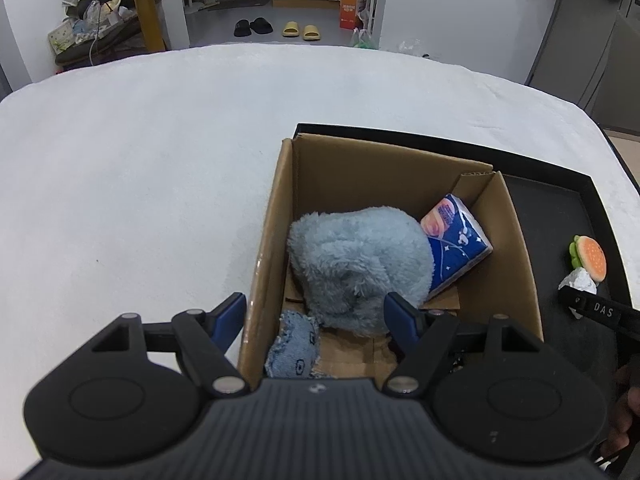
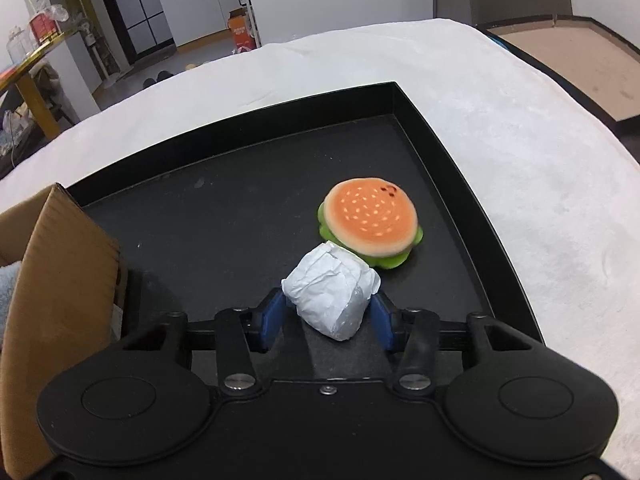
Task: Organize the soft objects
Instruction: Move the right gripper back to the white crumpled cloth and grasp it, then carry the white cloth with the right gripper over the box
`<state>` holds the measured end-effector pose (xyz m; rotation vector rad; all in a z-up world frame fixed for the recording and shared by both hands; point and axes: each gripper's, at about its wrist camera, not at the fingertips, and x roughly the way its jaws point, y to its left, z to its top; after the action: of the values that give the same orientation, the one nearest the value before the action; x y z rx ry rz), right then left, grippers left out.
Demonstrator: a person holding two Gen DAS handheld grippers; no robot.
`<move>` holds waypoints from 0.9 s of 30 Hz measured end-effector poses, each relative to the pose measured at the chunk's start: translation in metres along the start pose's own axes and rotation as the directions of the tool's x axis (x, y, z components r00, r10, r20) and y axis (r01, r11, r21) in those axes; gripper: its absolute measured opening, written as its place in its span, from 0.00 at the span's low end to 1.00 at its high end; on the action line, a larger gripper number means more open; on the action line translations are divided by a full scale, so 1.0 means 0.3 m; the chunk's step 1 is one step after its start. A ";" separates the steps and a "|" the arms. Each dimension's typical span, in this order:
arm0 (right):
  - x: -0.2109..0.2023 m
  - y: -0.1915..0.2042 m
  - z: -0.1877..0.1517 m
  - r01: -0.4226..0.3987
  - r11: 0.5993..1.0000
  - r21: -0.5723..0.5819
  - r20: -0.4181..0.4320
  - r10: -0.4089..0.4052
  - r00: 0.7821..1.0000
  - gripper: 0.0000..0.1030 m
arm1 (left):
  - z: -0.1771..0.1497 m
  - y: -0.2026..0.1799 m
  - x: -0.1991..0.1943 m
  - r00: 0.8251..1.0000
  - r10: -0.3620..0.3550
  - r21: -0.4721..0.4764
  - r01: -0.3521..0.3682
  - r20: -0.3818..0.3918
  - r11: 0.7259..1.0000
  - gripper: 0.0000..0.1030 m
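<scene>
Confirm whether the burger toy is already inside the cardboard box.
No, the burger toy lies on the black tray, outside the cardboard box.

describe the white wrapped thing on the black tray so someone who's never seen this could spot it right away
Find the black tray on the white-covered table; a cardboard box stands on its left part. On the bare part to the right lie two small things, side by side. The white crumpled bundle is the nearer one, between the right gripper's blue pads; its neighbour is an orange-and-green plush burger.
</scene>
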<state>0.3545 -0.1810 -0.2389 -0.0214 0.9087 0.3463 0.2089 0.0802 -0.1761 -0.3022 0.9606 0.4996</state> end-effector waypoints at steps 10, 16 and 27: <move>-0.068 0.001 -0.034 -0.011 1.000 0.002 0.003 0.011 1.000 0.44 | -0.003 0.000 -0.019 1.000 -0.022 -0.007 0.022 0.013 1.000 0.72; -0.111 0.020 -0.039 -0.027 1.000 0.000 0.009 0.027 1.000 0.44 | -0.009 0.014 -0.039 0.999 -0.041 -0.016 0.041 0.017 0.999 0.72; -0.215 0.104 -0.016 -0.072 0.997 -0.033 0.046 0.073 0.996 0.44 | -0.014 0.046 -0.065 0.996 -0.085 -0.030 0.086 0.040 0.996 0.72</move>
<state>0.3051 -0.1709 -0.1879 -0.0087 0.8590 0.4270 0.1894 0.0847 -0.1624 -0.3593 0.8991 0.4408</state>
